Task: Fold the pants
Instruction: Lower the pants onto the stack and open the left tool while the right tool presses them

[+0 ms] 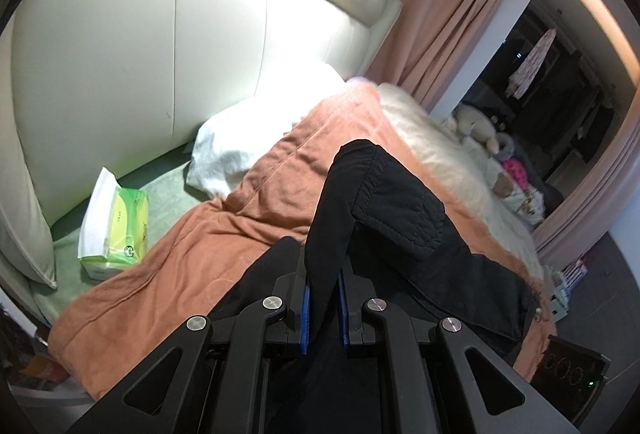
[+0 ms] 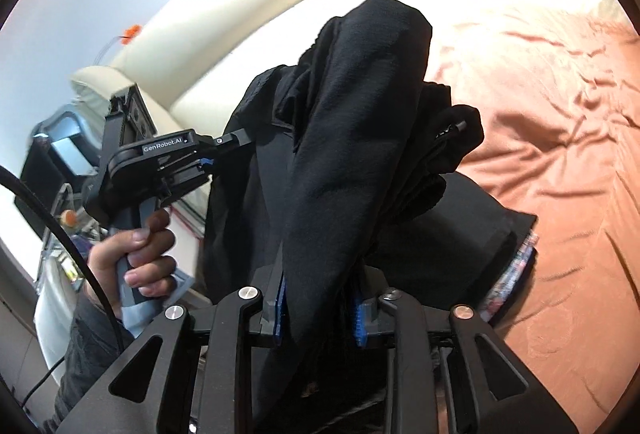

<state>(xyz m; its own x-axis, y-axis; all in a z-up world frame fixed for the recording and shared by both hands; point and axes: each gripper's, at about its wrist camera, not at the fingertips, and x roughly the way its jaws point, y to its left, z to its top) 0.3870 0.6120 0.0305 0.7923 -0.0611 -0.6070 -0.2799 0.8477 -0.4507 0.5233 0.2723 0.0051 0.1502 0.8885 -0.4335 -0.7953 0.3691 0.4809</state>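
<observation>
Black pants (image 1: pixel 384 202) hang lifted above an orange blanket (image 1: pixel 208 254) on a bed. My left gripper (image 1: pixel 323 298) is shut on a fold of the pants near the elastic waistband. My right gripper (image 2: pixel 320 306) is shut on another bunched part of the pants (image 2: pixel 352 138), which drape up and over its fingers. In the right wrist view the left gripper (image 2: pixel 236 140) appears at the left, held by a hand (image 2: pixel 136 258), its tips against the black cloth.
A green tissue pack (image 1: pixel 116 226) and a white pillow (image 1: pixel 260 138) lie by the cream headboard (image 1: pixel 160 54). A white fluffy blanket (image 1: pixel 440 146), plush toys (image 1: pixel 480 126) and pink curtains (image 1: pixel 452 18) are at the far side. The orange blanket (image 2: pixel 560 138) spreads to the right.
</observation>
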